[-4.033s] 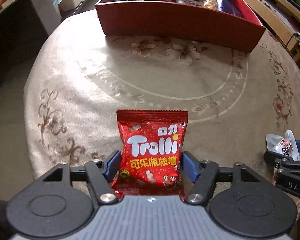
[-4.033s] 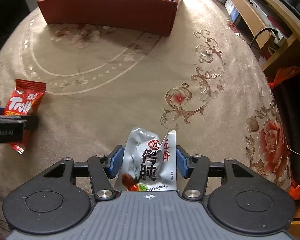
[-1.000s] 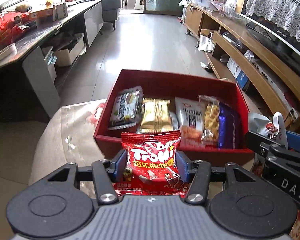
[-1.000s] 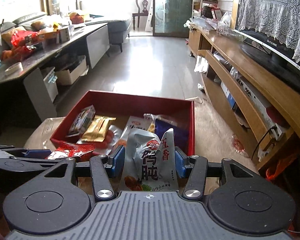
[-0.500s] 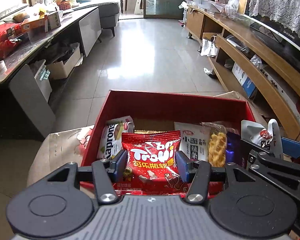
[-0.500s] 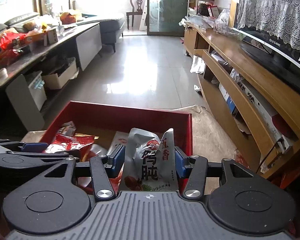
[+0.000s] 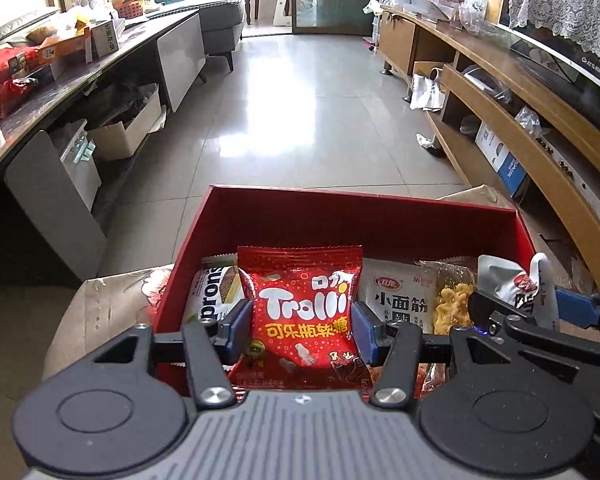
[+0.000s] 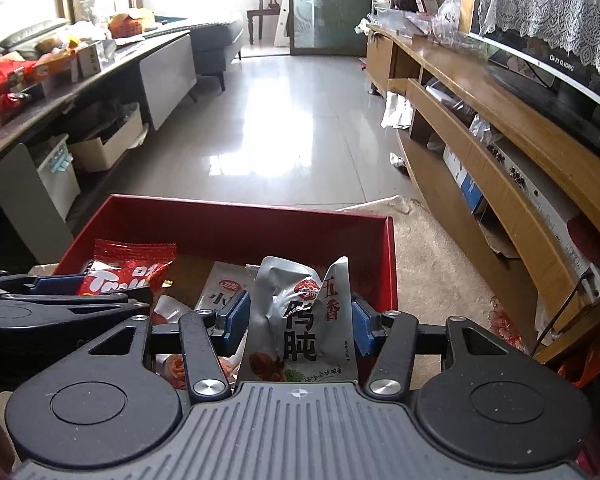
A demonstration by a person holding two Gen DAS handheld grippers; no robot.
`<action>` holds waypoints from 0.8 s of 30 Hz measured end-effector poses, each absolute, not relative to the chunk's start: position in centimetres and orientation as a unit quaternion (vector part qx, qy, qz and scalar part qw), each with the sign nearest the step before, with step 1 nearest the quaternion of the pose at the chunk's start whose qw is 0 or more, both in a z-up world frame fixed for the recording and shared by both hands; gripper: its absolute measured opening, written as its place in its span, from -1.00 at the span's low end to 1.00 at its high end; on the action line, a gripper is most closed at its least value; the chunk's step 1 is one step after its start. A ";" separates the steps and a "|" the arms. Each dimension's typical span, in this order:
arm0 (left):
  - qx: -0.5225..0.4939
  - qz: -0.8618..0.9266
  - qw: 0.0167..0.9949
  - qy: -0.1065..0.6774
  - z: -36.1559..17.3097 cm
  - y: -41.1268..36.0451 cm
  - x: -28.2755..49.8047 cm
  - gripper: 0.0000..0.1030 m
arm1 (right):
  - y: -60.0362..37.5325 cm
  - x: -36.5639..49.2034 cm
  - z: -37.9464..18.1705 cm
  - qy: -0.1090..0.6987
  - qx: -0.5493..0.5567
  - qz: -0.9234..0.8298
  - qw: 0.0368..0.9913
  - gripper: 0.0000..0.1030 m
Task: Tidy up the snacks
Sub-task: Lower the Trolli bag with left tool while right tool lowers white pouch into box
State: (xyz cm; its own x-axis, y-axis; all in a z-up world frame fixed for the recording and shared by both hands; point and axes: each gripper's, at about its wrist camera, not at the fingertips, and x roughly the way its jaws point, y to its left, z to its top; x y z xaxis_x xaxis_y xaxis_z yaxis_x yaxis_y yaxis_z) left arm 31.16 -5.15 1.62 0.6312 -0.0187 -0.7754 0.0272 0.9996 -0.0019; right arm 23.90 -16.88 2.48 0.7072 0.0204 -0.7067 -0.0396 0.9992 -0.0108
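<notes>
Two snack packets are held above the red box — one per hand-held gripper. Red Trolli packet sits upright between the blue pads of the left hand-held gripper, clamped on both sides, over the box's left half. Silver packet stands between the pads of the right hand-held gripper; its jaws have just been opening, the left pad against the foil, the right pad close beside it — contact there cannot be confirmed. Inside the box lie a white noodle packet, a clear bag of yellow snacks and a wafer pack. Box rests on the patterned counter; tiled floor beyond.
</notes>
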 end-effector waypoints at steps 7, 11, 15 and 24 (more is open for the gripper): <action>-0.003 -0.017 0.901 0.434 1.9 -4.8 31.6 -0.01 | -17.3 24.3 2.3 0.381 0.004 0.014 0.925 0.30; 0.004 -0.015 0.905 0.426 2.6 -4.8 31.4 0.02 | -17.7 24.3 2.5 0.377 0.013 0.009 0.926 0.40; 0.017 -0.007 0.910 0.415 3.1 -4.9 31.1 0.15 | -17.6 24.1 2.8 0.371 0.013 0.006 0.929 0.44; 0.015 -0.005 0.916 0.402 4.5 -3.6 29.5 0.41 | -17.2 23.0 4.0 0.367 -0.014 -0.010 0.930 0.59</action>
